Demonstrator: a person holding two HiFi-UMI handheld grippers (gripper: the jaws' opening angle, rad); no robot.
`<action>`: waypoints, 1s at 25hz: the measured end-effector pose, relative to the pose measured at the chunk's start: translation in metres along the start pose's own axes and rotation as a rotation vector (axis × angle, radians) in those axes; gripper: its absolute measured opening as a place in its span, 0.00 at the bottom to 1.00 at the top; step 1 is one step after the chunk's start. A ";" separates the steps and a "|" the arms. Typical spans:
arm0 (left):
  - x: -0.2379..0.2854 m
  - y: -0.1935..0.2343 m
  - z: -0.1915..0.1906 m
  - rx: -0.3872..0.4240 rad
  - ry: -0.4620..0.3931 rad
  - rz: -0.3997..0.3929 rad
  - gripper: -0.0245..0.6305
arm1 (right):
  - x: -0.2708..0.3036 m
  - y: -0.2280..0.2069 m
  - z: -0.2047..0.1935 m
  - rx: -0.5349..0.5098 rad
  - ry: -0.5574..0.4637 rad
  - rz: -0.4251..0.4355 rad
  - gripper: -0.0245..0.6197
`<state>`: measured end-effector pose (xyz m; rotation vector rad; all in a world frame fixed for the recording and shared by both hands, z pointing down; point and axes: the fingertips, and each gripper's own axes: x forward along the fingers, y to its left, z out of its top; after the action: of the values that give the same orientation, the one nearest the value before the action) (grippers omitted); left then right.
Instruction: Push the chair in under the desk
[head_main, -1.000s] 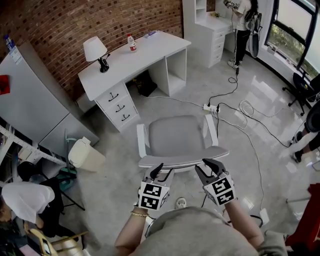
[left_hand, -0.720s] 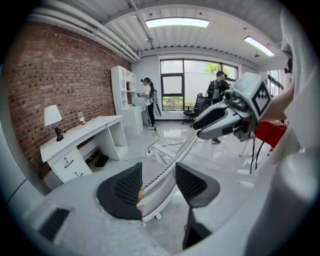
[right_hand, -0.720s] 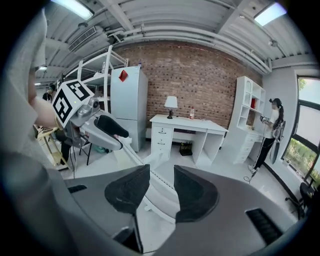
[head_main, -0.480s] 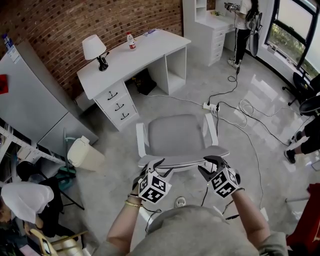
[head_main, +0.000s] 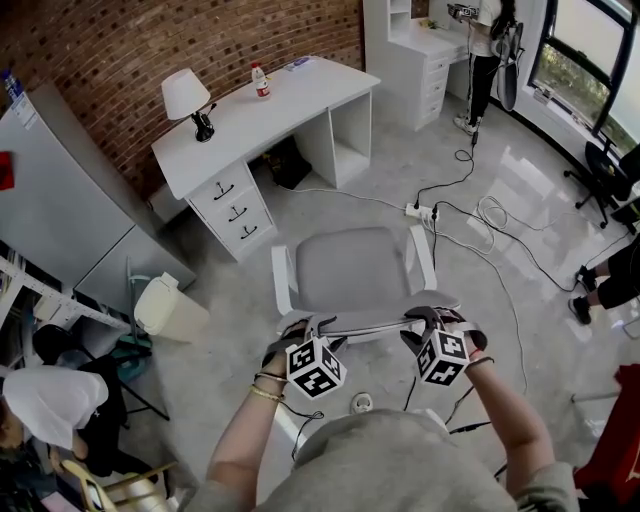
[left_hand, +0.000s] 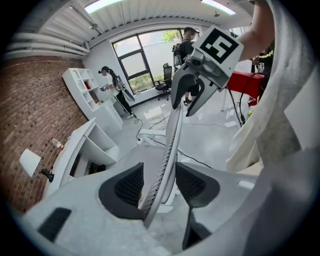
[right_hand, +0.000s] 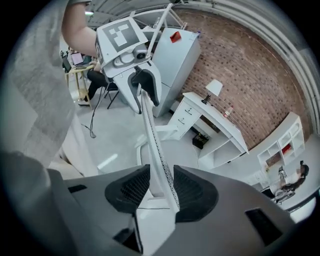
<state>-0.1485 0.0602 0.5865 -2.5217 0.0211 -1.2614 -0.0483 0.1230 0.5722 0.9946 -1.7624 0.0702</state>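
Observation:
The chair (head_main: 350, 265) has a grey seat and white arms and faces the white desk (head_main: 260, 115), well short of it. Its backrest top edge (head_main: 365, 322) runs between my two hands. My left gripper (head_main: 305, 325) straddles the left end of that edge; its jaws have just been opening, and the mesh edge (left_hand: 167, 150) stands between the pads with a gap on each side. My right gripper (head_main: 425, 318) straddles the right end; its jaws have also just been opening, and the backrest (right_hand: 157, 150) fills most of the gap between its pads.
A lamp (head_main: 185, 98) and a bottle (head_main: 261, 82) stand on the desk. A white bin (head_main: 165, 305) is left of the chair. A power strip with cables (head_main: 420, 212) lies on the floor to the right. A person (head_main: 485, 40) stands at the back.
Both grippers have rolled inward and come down from just behind the backrest onto its top edge, which now sits between each pair of jaws. The chair has not moved.

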 end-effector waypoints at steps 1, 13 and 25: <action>0.002 -0.001 0.000 0.015 0.007 -0.006 0.35 | 0.001 0.000 -0.001 -0.018 0.009 0.004 0.24; 0.025 -0.001 -0.016 0.168 0.115 -0.045 0.34 | 0.024 -0.001 -0.009 -0.132 0.083 0.064 0.24; 0.046 0.003 -0.035 0.238 0.194 -0.073 0.32 | 0.055 0.002 -0.012 -0.191 0.137 0.133 0.21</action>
<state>-0.1476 0.0406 0.6414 -2.2108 -0.1675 -1.4410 -0.0455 0.0986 0.6228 0.7181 -1.6735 0.0520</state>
